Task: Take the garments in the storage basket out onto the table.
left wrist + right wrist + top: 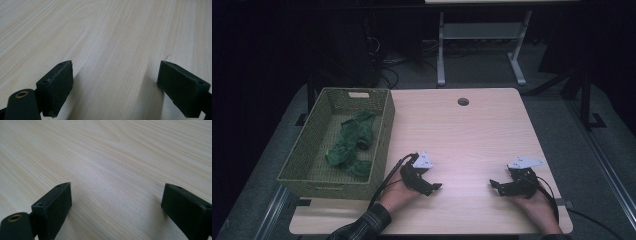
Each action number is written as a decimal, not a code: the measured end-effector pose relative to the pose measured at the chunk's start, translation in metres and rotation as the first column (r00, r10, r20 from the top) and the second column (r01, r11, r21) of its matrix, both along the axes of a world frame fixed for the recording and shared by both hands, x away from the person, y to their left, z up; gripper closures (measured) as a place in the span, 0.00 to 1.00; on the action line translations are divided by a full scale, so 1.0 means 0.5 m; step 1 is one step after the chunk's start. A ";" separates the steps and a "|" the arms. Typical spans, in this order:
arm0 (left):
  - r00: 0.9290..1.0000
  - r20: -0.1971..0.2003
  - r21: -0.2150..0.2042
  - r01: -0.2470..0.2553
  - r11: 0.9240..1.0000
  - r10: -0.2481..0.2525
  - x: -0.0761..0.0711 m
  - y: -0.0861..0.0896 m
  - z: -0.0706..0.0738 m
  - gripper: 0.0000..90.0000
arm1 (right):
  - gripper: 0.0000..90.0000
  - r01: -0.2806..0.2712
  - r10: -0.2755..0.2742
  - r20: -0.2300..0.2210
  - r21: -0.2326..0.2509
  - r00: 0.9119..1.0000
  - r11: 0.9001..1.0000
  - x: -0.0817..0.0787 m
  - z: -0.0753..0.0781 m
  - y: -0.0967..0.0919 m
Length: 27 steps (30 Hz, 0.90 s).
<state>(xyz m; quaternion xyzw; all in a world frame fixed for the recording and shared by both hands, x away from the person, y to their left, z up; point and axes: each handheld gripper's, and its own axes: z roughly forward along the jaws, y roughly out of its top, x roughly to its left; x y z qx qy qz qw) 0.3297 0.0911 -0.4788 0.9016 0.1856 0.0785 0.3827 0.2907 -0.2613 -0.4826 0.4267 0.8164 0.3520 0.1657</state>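
A green woven basket [384, 135] stands on the left part of the light wooden table [472, 135], with a crumpled green cloth [352, 142] lying inside it. My left gripper [436, 187] rests near the table's front edge, just right of the basket, held by a hand in a plaid sleeve. Its jaws stand wide apart over bare wood [115, 75] with nothing between them. My right gripper [494, 186] sits at the front right, pointing toward the left one. It too is open over bare wood [115, 195], empty.
A round cable hole [463, 101] is in the table's far middle. Behind the table stands a grey desk frame [482, 45] on dark carpet, with cables on the floor. The basket's right wall lies close to the left hand.
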 end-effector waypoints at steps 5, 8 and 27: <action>1.000 -0.001 -0.002 -0.002 1.000 0.002 0.000 -0.001 0.000 0.14 | 0.10 0.000 0.000 0.000 0.000 1.000 1.000 0.000 0.000 0.000; 1.000 0.000 0.000 0.000 1.000 0.000 0.000 0.000 0.000 0.14 | 0.10 -0.001 0.001 0.000 0.000 1.000 1.000 0.000 0.000 0.000; 0.999 -0.012 -0.027 -0.037 0.999 0.037 0.000 0.029 0.046 0.15 | 0.10 -0.001 0.001 0.000 0.000 1.000 1.000 0.000 0.000 0.000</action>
